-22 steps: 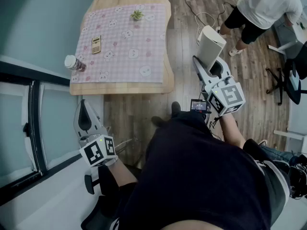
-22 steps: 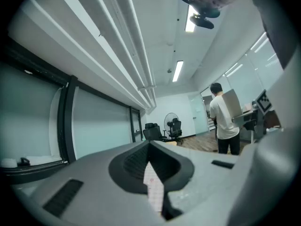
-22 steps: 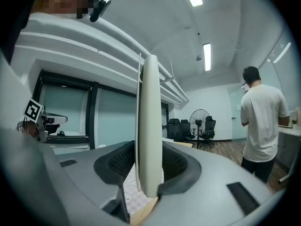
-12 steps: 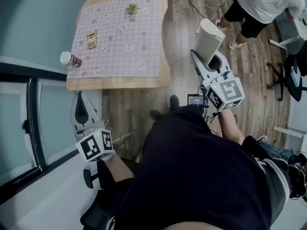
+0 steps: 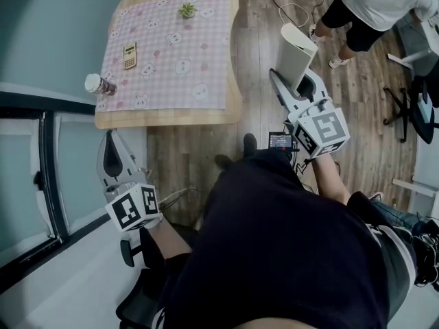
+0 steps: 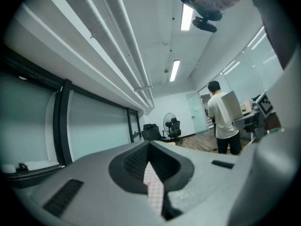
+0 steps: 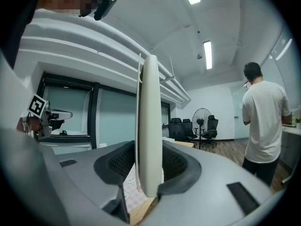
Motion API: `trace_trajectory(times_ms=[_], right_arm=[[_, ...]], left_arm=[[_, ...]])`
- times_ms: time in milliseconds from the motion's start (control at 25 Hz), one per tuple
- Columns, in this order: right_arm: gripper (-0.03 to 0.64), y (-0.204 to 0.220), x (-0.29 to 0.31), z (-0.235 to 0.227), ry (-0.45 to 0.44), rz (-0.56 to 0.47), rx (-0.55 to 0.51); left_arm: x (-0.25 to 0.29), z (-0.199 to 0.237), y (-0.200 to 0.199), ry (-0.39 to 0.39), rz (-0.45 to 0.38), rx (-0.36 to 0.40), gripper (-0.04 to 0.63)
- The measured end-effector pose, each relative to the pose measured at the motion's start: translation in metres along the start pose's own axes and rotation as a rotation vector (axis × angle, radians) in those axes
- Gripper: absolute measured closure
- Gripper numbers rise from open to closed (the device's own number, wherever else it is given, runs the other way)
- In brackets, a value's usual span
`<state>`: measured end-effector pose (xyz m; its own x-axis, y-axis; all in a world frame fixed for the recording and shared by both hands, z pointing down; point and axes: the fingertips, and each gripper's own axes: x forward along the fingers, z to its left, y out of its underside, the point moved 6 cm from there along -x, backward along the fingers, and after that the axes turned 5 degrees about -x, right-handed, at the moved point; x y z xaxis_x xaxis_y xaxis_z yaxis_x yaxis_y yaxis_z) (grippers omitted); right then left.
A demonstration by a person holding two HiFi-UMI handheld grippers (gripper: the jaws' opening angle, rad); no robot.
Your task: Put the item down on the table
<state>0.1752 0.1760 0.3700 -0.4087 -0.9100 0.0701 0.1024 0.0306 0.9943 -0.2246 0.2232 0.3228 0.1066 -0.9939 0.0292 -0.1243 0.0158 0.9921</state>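
Item [image 5: 296,50] smooth matt white, maybe plastic; cloth [image 5: 171,53] soft-looking and matt; table [image 5: 171,120] pale smooth wood; floor [image 5: 257,67] wood planks.

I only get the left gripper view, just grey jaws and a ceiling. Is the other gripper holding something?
Observer: Yes. The right gripper is shut on a flat white item, which stands edge-on between its jaws.
Operator: Where's the table it goes on?
Observer: In the head view the wooden table lies ahead and to the left of that gripper, under a pink checked cloth.
Operator: What's on the cloth?
Observer: A calculator, a small bottle near the left edge, and a little green plant at the far end.
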Motion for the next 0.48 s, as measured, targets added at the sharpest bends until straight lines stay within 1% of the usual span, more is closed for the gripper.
trace_trajectory(times_ms=[320,480], right_arm=[[0.448,0.007,0.002,-0.012,-0.009,0.002,0.008],[0.448,0.009,0.003,-0.02,-0.016,0.001,-0.01]], left_arm=[[0.007,-0.013,-0.003,-0.011,0.009,0.007,0.596],[0.013,-0.023,-0.006,-0.013,0.015,0.017,0.597]])
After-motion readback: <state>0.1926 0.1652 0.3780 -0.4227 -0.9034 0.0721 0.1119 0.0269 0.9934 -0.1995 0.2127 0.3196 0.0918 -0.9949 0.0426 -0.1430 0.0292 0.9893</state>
